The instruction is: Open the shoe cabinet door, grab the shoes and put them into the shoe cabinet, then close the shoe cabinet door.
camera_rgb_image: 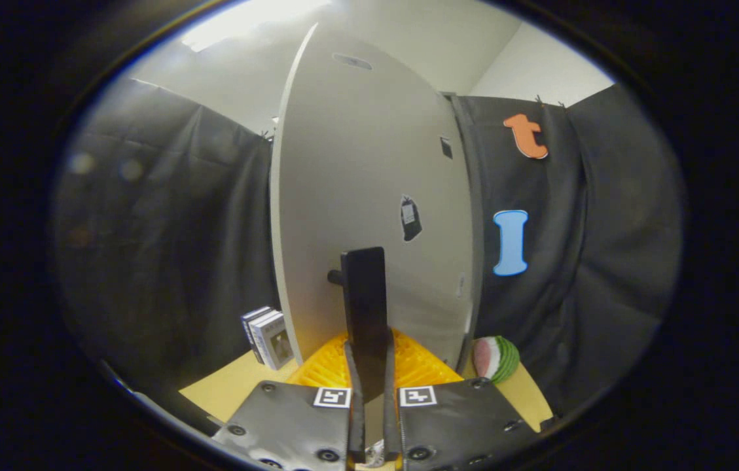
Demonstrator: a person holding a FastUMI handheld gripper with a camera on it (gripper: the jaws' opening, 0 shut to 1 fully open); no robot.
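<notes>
**Gripper clamps cabinet handle at the door's edge**

The shoe cabinet door [369, 196], a tall pale panel, rises through the middle of the frame from the lower centre almost to the top, with the booth's dark cloth wall [166, 242] falling away on either side. Its left edge stands free against the cloth and its right edge meets a grey upright, which suggests, though the view cannot settle it, that the hinge lies on the right. Low in the frame a tan table top [225, 392] spreads beneath the door, and an orange ribbed basket [330, 369] lies flat on it just ahead of the fingers, at the door's foot.

The dark bar handle [364, 307] stands upright, its long axis vertical, fixed on a short stub near the door's lower left part. The gripper [372, 392] at bottom centre has its two fingers drawn in tight on the handle's lower end, one on each side, so the handle runs straight up and away from the fingertips.

At lower left a small stack of boxed cards [269, 339] stands beside the door's free edge; at lower right a watermelon-slice toy [497, 358] sits by the far edge. No shoes can be made out, so the work appears to be at the door stage, and whether opening or closing cannot be told.
</notes>
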